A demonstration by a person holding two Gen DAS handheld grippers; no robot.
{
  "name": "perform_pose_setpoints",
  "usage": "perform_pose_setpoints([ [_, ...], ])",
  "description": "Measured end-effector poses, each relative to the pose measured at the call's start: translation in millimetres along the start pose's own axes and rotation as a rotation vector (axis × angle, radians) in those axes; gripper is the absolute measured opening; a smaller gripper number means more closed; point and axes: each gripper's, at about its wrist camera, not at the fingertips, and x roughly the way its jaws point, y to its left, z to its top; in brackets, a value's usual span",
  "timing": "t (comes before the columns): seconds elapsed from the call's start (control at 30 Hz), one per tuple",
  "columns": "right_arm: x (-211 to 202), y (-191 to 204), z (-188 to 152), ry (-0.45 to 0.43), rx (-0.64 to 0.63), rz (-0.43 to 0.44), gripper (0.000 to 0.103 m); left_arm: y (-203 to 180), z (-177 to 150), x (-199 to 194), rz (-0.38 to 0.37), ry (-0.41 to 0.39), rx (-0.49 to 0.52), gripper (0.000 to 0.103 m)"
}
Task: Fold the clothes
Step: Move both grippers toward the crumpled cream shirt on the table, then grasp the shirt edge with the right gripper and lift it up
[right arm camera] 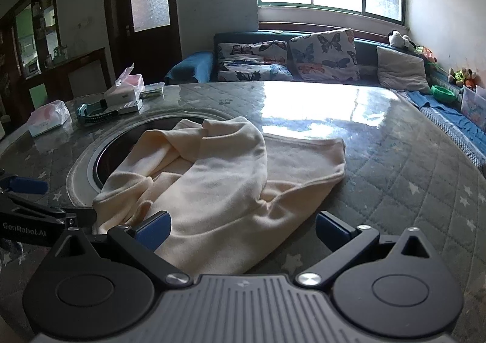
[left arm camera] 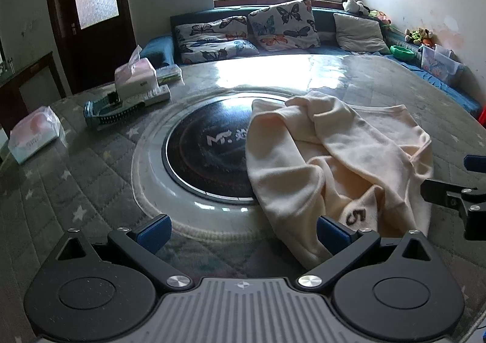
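sweater (left arm camera: pixel 334 161) lies crumpled on table (left arm camera: pixel 91 191) just ahead of both grippers, w/ left gripper (left arm camera: pixel 243 229) and right gripper (right arm camera: pixel 241 229) fingers apart, empty. prob. soft, light, floppy; pinch near hem edge.

The crumpled cream fleece garment (left arm camera: pixel 331 157) carries a dark numeral 5 near its hem. The table (right arm camera: pixel 425 191) wears a grey quilted cover with pale stars, surrounding a round black glass cooktop (left arm camera: pixel 209 148) with white lettering and a white rim. Both tongs, left (left arm camera: pixel 243 233) and right (right arm camera: pixel 243 229), are black with blue pads, and two sofa cushions (right arm camera: pixel 325 54) show multicoloured butterflies on white.
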Motion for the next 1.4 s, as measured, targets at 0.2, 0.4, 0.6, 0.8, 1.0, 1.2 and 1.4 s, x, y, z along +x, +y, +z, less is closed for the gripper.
perform_pose_setpoints([
  [0.2,9.5,-3.0,11.5,0.004,-0.009,0.016,0.097,-2.7,14.0,8.4,0.018,-0.012,0.044,0.103],
  [0.4,26.0,-6.2,25.7,0.031,-0.01,0.055,0.088,-2.5,26.9,24.0,0.02,-0.002,0.049,0.103],
  [0.6,49.0,-9.6,46.9,0.057,-0.002,0.086,0.075,-1.4,42.2,39.3,0.011,-0.001,0.056,0.103],
  [0.8,76.3,-6.2,73.0,0.069,-0.028,0.115,0.068,-2.0,50.5,51.4,0.013,0.005,0.063,0.103],
  [1.0,114.3,5.1,93.5,0.095,-0.053,0.134,0.059,-1.6,48.1,59.4,0.006,0.024,0.075,0.103],
  [1.2,153.4,18.1,107.5,0.109,-0.081,0.134,0.052,4.8,47.3,65.7,-0.007,0.038,0.058,0.103],
  [1.4,179.4,31.7,112.2,0.123,-0.132,0.106,0.043,6.5,45.9,69.4,-0.019,0.048,0.06,0.103],
])
